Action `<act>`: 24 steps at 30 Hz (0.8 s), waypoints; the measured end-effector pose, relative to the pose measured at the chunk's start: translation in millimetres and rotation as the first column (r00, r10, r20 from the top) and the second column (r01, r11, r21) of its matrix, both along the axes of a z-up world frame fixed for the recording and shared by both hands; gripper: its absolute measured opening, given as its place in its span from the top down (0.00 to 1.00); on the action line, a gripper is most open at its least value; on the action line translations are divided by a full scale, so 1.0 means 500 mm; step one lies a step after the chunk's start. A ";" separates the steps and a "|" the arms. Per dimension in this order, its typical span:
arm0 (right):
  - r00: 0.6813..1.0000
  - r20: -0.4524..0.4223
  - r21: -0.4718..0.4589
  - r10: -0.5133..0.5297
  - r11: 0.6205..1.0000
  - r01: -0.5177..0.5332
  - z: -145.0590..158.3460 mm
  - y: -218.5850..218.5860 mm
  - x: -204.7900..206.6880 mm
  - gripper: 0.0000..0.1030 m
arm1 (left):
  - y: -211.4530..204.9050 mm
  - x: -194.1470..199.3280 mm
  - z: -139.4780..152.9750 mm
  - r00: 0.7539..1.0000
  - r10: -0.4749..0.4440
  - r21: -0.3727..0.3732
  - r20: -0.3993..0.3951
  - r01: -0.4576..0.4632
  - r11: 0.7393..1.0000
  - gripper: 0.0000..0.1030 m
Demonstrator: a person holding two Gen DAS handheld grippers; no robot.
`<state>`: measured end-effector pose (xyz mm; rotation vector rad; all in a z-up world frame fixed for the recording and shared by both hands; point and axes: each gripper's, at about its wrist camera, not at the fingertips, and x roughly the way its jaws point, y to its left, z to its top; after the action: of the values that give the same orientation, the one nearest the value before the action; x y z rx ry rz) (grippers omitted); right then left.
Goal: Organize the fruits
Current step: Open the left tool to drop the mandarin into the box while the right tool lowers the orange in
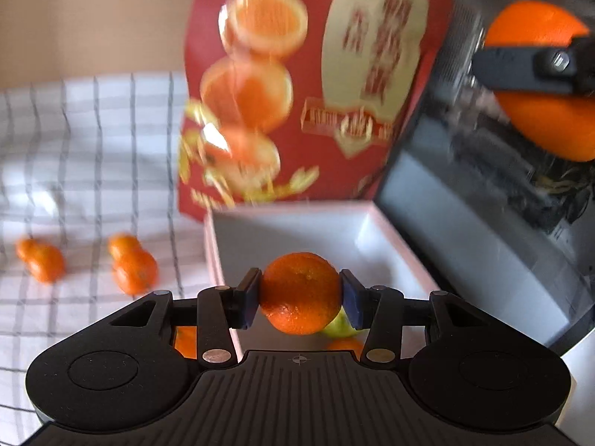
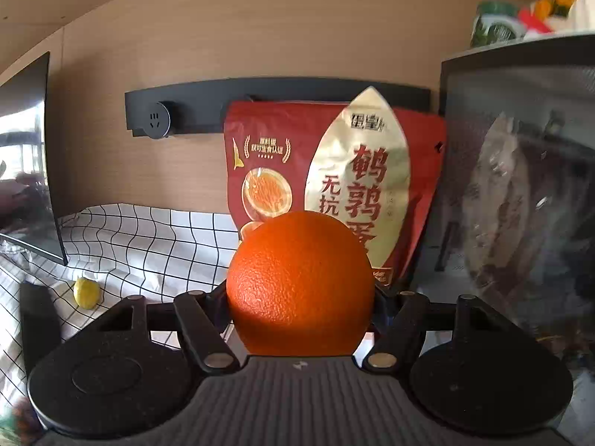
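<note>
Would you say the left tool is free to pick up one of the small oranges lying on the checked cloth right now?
Probably not yet: the left tool is already shut on a mandarin, so the small oranges on the cloth must wait until that is released.

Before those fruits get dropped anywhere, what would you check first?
1. Left tool holds the mandarin between both pads: ok.
2. Right tool holds the orange: ok.
3. Mandarin is above the open box: ok.
4. Room left in the box beside the fruit already inside: ok.
5. Whether the orange is also over the box: cannot tell.
6. Mandarins left loose on the cloth: not ok.
</note>
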<state>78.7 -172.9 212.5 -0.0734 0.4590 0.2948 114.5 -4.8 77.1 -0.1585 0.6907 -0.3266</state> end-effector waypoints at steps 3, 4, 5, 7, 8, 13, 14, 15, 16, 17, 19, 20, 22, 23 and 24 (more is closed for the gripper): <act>0.997 -0.076 0.038 -0.009 0.999 0.012 -0.024 -0.006 0.035 0.32 | -0.003 0.011 -0.033 0.999 -0.017 -0.021 -0.041 0.017 1.000 0.51; 0.995 -0.102 0.051 -0.018 0.998 0.023 -0.034 -0.010 0.044 0.32 | -0.001 0.009 -0.037 0.999 -0.013 -0.021 -0.042 0.012 1.000 0.51; 0.993 -0.119 0.057 -0.025 0.998 0.032 -0.046 -0.012 0.049 0.32 | 0.000 0.008 -0.041 0.999 0.003 -0.018 -0.042 -0.004 1.000 0.51; 0.990 -0.138 0.061 -0.035 0.997 0.044 -0.064 -0.016 0.056 0.32 | 0.010 0.000 -0.039 0.999 0.026 -0.032 -0.025 -0.027 0.999 0.51; 0.989 -0.145 0.061 -0.038 0.997 0.047 -0.074 -0.014 0.055 0.32 | 0.016 -0.002 -0.033 1.000 0.016 -0.055 -0.013 -0.017 0.998 0.51; 0.978 -0.207 0.061 -0.036 0.997 0.050 -0.118 -0.013 0.072 0.32 | 0.042 -0.025 -0.008 0.998 -0.028 -0.065 0.059 0.032 0.997 0.51; 0.976 -0.215 0.055 -0.034 0.997 0.047 -0.127 -0.008 0.078 0.32 | 0.052 -0.034 -0.003 0.996 -0.013 -0.038 0.085 0.016 0.999 0.51; 0.974 -0.224 0.048 -0.031 0.998 0.043 -0.137 -0.001 0.087 0.32 | 0.065 -0.042 -0.001 0.994 0.005 -0.024 0.105 -0.003 1.000 0.51; 0.972 -0.233 0.042 -0.030 0.998 0.041 -0.148 0.007 0.097 0.32 | 0.082 -0.048 -0.002 0.993 0.024 -0.025 0.114 -0.021 0.999 0.51; 0.968 -0.248 0.040 -0.033 0.998 0.044 -0.162 0.018 0.112 0.32 | 0.100 -0.052 -0.005 0.993 0.038 -0.038 0.112 -0.034 0.999 0.51; 0.954 -0.296 0.050 -0.042 0.997 0.059 -0.194 0.035 0.152 0.32 | 0.139 -0.061 -0.013 0.994 0.053 -0.082 0.093 -0.045 0.996 0.51; 0.946 -0.322 0.055 -0.043 0.996 0.065 -0.209 0.044 0.173 0.32 | 0.159 -0.066 -0.018 0.995 0.059 -0.101 0.083 -0.051 0.994 0.51; 0.927 -0.371 0.059 -0.059 0.994 0.087 -0.242 0.063 0.212 0.32 | 0.192 -0.073 -0.026 0.995 0.077 -0.115 0.071 -0.068 0.991 0.51; 0.919 -0.387 0.058 -0.067 0.994 0.097 -0.256 0.072 0.227 0.32 | 0.211 -0.076 -0.031 0.993 0.094 -0.111 0.071 -0.086 0.990 0.51; 0.912 -0.404 0.057 -0.073 0.993 0.104 -0.269 0.081 0.240 0.32 | 0.225 -0.079 -0.033 0.991 0.110 -0.106 0.072 -0.102 0.989 0.51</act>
<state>198.7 -132.2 78.2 0.0864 0.8573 0.2372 75.1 107.9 60.8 -0.2779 0.5866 -0.2652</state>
